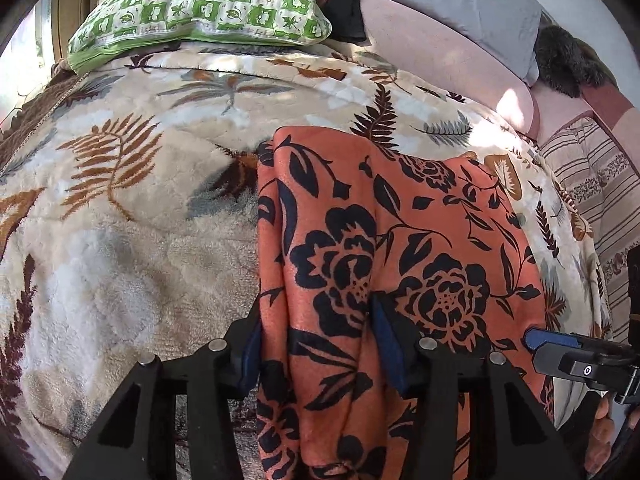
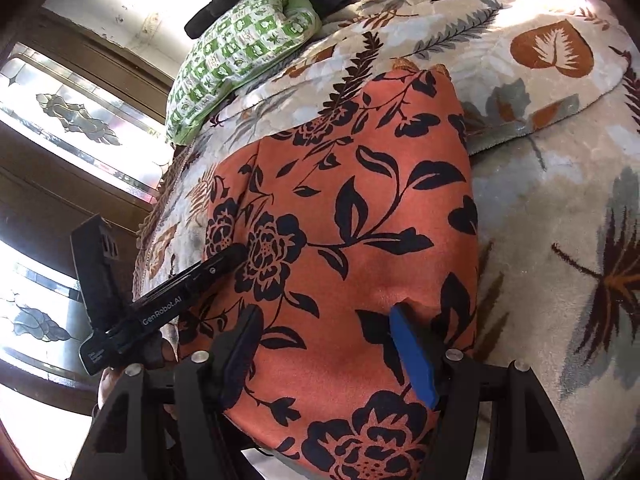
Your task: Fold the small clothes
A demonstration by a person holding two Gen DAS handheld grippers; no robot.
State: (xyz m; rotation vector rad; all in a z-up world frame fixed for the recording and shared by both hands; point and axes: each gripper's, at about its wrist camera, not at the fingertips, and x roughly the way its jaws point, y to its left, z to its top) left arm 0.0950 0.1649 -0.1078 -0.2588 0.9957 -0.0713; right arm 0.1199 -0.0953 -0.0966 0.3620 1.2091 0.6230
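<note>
A cream blanket (image 1: 132, 208) printed with brown and grey fern leaves covers the bed and fills most of both views. On it lies the orange cloth (image 1: 400, 240) with a black flower print, folded into a long panel that runs from the near edge of the bed away toward the head end, its far corners resting flat on the blanket. At the head end a green and white checked pillow (image 1: 200, 8) sits on the blanket, with a black garment (image 1: 340, 0) bunched just behind it and a grey pillow (image 1: 460, 12) off to the right against a pink cushion (image 1: 440, 56). A striped cover (image 1: 592, 184) shows at the right edge of the left wrist view. The left gripper (image 1: 316, 332) straddles the cloth's left fold at the near end: its left blue pad sits at the outer edge of the fold and its right one lies against the cloth's top face, so a ridge of fabric stands between the jaws, which are half apart; whether the pads are really pinching it is hard to say from this angle. The right gripper (image 2: 324, 344) stands over the cloth's near right part with its jaws wide apart, the right blue pad dimpling the fabric near the right edge and the left finger resting on the cloth, nothing clamped between them. In the right wrist view the left gripper's dark finger reaches onto the cloth's left edge.
</note>
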